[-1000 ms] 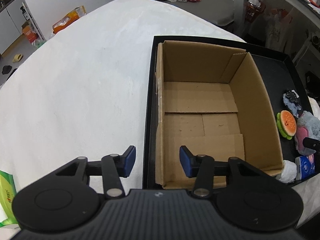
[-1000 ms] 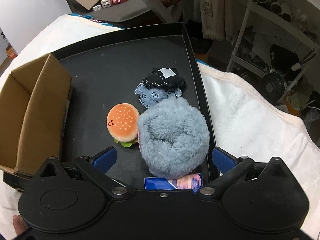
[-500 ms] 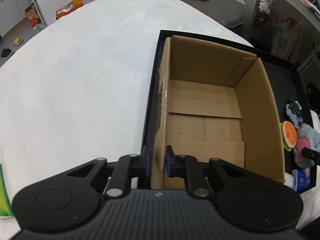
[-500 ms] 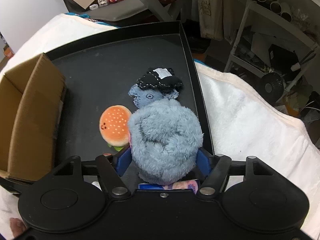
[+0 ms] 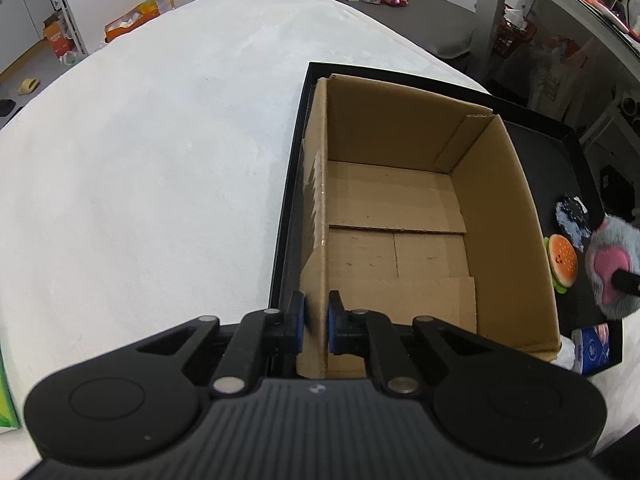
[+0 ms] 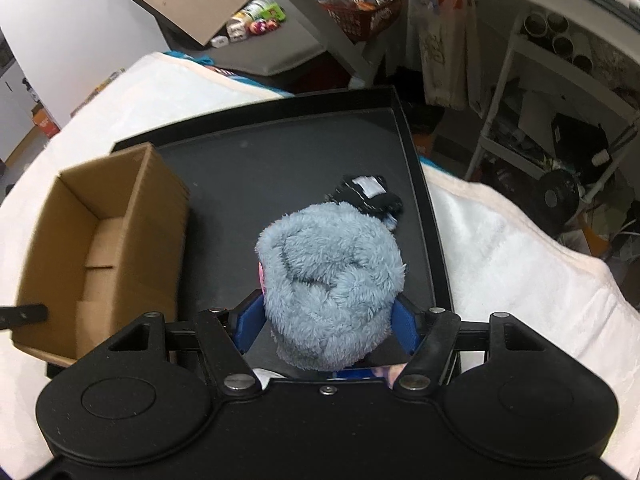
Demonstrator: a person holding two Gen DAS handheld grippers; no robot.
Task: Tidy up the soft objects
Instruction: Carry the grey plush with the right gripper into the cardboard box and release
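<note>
On the white fleece-covered table (image 5: 160,200), a black tray (image 6: 280,152) carried an open cardboard box (image 5: 400,208) along its left edge; the box was empty, presumably awaiting the soft toys. Its near-left wall sat clenched between the left gripper (image 5: 316,322) pads, likely to steady it. Over the tray's near right corner, the right gripper (image 6: 326,326) grasped a fluffy grey plush (image 6: 330,280). A burger plush (image 5: 562,262) and dark fabric toy (image 6: 368,194) lay on the tray.

L fingers (image 5: 297,322) clamped box wall (image 5: 316,280); plush (image 6: 330,288) lifted.
</note>
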